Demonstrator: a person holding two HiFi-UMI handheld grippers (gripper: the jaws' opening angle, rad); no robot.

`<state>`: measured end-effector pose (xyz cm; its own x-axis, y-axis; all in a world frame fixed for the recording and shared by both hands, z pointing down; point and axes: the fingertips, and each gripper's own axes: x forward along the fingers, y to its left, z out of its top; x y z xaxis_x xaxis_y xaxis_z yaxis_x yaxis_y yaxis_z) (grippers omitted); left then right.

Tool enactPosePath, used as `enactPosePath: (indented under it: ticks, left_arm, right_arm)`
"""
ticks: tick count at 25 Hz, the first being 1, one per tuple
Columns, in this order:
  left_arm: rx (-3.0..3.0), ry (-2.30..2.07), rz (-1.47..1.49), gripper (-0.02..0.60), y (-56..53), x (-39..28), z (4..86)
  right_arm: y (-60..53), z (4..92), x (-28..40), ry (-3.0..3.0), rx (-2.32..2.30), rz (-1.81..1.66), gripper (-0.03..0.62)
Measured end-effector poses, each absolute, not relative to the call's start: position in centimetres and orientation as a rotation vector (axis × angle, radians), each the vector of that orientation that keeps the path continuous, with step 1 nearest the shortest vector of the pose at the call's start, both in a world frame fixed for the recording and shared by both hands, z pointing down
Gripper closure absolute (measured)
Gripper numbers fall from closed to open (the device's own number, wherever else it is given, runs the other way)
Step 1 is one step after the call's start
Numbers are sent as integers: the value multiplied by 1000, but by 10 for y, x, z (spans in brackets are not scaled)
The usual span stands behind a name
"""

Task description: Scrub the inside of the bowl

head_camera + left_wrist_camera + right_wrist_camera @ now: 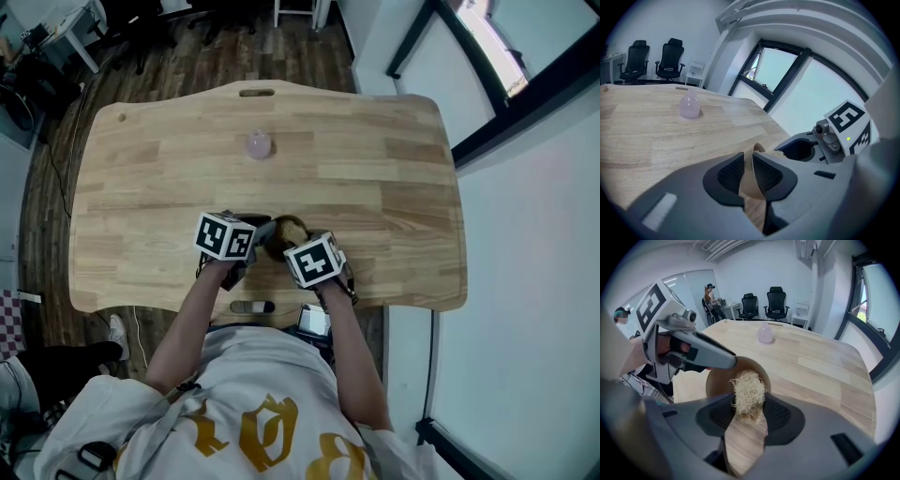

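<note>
Scrubbing is in hand: the left gripper (pixel 751 163) clamps the bowl (pixel 717 380) by its rim at nine o'clock; the right gripper (pixel 746 420) grips the scrubber (pixel 748 389) inside it; the next move probably calls for firm circling strokes.

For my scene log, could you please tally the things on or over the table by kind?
1 bowl
1 scrubber, pale fibre
1 pink flask
1 small dark object at the near edge
2 claws: left claw on the bowl's rim, right claw on the scrubber
Total: 6
</note>
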<state>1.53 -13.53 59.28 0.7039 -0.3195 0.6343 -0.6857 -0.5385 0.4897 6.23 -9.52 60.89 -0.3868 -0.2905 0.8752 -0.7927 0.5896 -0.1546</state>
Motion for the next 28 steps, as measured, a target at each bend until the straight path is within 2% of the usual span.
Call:
enactPosePath:
  ticks: [9,24,28]
  left_arm:
    - [2143,-795,604,534,-141,9,596]
    - [2110,-782,548,531,-146,6,601]
    - [2111,-809,554,531,-149,3,599]
  right_arm:
    - [-80,606,34,-1988,660,667,422]
    - [-108,617,50,-1911,853,635,422]
    - [-99,613,32,-1989,728,559,422]
